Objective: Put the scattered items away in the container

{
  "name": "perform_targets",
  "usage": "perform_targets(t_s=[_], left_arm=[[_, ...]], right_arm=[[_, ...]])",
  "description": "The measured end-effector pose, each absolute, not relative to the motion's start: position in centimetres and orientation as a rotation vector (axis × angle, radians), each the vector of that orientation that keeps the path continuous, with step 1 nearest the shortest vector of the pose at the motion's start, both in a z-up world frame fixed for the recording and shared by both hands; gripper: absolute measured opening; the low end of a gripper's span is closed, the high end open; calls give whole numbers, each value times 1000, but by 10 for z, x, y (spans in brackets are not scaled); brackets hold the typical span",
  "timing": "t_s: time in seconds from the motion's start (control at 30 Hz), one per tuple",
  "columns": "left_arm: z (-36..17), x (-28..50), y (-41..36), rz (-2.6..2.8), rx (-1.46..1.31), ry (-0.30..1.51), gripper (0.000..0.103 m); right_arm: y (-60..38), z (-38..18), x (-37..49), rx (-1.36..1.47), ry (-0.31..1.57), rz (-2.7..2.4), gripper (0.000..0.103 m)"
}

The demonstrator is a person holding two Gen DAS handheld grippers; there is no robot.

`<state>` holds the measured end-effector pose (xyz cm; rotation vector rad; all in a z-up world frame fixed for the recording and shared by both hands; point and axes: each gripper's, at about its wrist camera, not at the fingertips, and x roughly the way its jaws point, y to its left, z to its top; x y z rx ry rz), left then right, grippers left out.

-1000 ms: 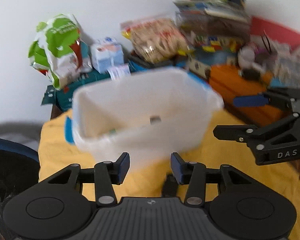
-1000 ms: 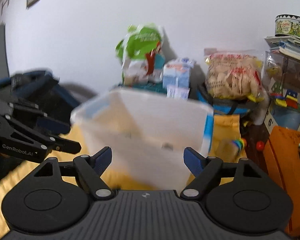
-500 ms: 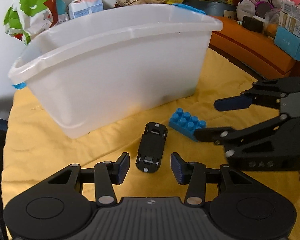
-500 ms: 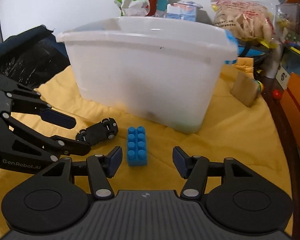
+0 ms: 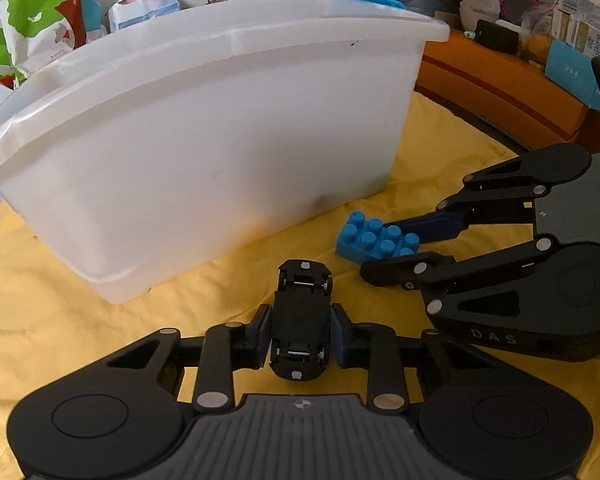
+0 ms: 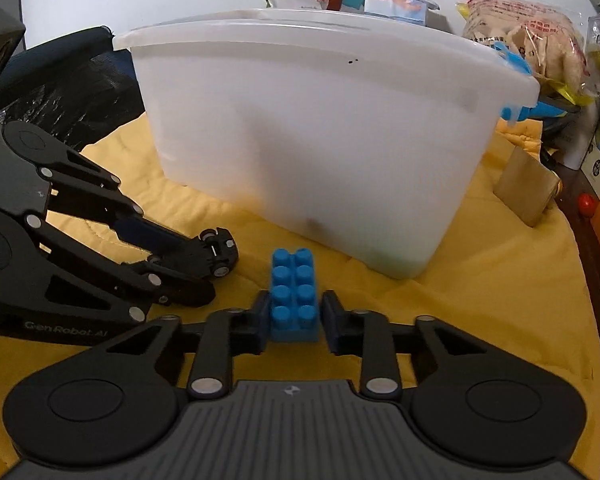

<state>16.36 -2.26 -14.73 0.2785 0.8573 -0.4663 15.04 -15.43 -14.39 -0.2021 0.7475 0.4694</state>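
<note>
Left hand-held gripper [image 5: 300, 338] is pinching the upturned black toy car [image 5: 301, 322]; right hand-held gripper [image 6: 293, 322] is clamping the blue brick [image 6: 294, 296]. Both are needing straight lifts over the white container [image 6: 320, 120] rim ahead.

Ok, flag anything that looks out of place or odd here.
The black toy car lies upside down on the yellow cloth, wheels and chassis facing up, between the left tool pads. Otherwise nothing odd: the blue brick sits studs up in the right tool, beside the white container.
</note>
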Motion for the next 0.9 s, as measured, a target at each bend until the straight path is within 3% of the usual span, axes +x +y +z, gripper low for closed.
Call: perform_targets(t_s=[0.27, 0.57, 0.9], left_arm=[[-133, 150, -18, -472, 256, 874, 34], [-61, 116, 11, -388, 192, 850, 34], [7, 129, 27, -309, 182, 766, 34]], right_arm=[[-183, -127, 138, -81, 761, 441, 27], [-199, -73, 104, -20, 741, 444, 27], [-193, 1, 111, -10, 648, 473, 27]])
